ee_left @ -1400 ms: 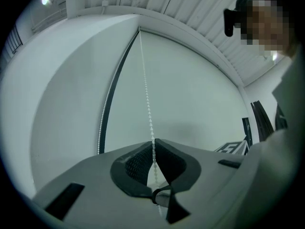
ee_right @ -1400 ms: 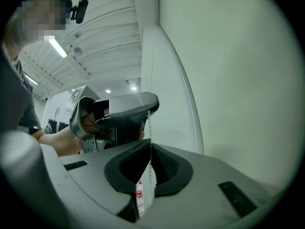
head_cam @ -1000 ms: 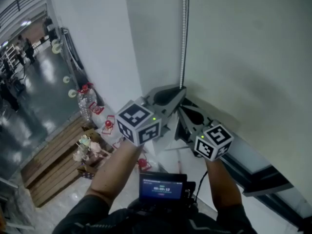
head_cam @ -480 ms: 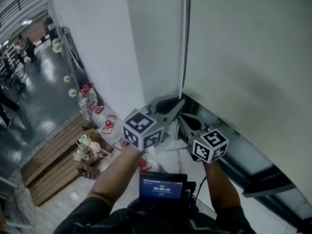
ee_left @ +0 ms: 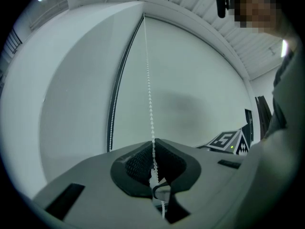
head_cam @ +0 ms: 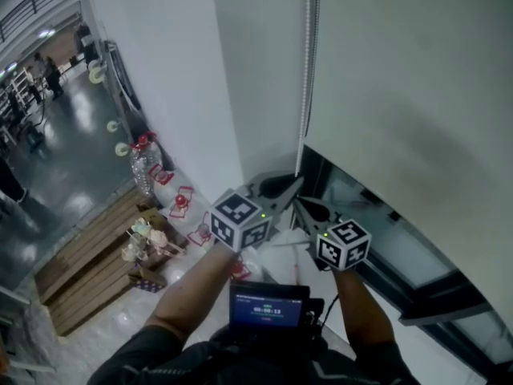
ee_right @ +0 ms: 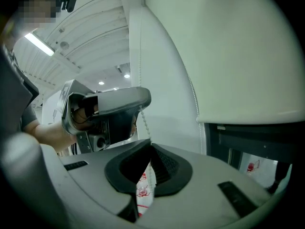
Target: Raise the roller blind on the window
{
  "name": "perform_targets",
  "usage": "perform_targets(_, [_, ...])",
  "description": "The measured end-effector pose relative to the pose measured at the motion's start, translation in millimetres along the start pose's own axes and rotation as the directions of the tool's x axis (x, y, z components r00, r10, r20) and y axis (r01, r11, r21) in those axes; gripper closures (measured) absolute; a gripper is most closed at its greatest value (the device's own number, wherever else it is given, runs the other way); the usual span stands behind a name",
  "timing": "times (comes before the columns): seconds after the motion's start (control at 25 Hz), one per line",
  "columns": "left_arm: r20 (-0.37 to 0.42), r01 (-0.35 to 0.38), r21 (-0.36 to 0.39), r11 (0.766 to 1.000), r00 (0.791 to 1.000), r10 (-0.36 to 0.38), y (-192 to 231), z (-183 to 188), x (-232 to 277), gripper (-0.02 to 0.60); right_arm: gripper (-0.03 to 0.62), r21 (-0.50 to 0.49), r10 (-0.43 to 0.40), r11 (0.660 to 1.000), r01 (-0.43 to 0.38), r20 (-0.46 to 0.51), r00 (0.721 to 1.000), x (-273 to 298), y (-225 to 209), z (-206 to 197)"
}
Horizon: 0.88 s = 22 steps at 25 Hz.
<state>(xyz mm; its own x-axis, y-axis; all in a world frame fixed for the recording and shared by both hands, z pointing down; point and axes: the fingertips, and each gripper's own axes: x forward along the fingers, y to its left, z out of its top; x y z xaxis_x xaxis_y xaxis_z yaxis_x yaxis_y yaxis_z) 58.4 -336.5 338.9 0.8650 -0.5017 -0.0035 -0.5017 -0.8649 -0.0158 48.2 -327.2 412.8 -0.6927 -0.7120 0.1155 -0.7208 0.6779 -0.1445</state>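
While both grippers pinch the bead chain (ee_left: 148,89), the roller blind (head_cam: 401,79) hangs partly raised over the window (head_cam: 417,289).

The left gripper (ee_left: 153,143) has its jaws pressed together on the thin chain. The right gripper (ee_right: 148,145) is closed on the same strand, just below the left one and close beside it. From the two grippers the chain runs straight up along the left edge of the blind, so its long axis is vertical and both grippers meet it from the side, about level. A second strand (ee_right: 192,94) hangs free, closer to the blind. The bottom edge of the blind lies above and to the right of the grippers, with glass (head_cam: 353,197) showing under it. I judge that the coming pull must go straight down along the chain, and the left gripper, being higher, leads it.
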Motion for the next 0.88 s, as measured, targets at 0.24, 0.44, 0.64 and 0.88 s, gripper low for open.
perform_targets(0.24, [0.036, 0.0, -0.019, 1.0, 0.999, 0.0, 2.6, 5.4, -2.8, 0.572, 0.553, -0.085, -0.051, 0.995, 0.047, -0.045, 0.998, -15.8, -8.1, 5.9])
perform_targets(0.44, [0.056, 0.015, -0.026, 1.0, 0.998, -0.014, 3.2, 7.3, -8.6, 0.572, 0.517, -0.105, -0.023, 0.994, 0.03, 0.064, 0.998, -41.8, -12.4, 65.8])
perform_targets(0.64, [0.046, 0.04, -0.017, 0.999, 0.998, -0.039, -3.7, 3.0, -3.3, 0.572, 0.497, -0.156, 0.051, 0.987, -0.023, 0.18, 0.982, -48.3, 4.5, 138.7])
perform_targets(0.88, [0.054, 0.072, -0.017, 0.997, 0.996, -0.071, -13.6, 6.0, -4.5, 0.572, 0.496, -0.194, 0.129, 0.977, -0.087, 0.215, 0.968, -25.1, 31.0, 170.7])
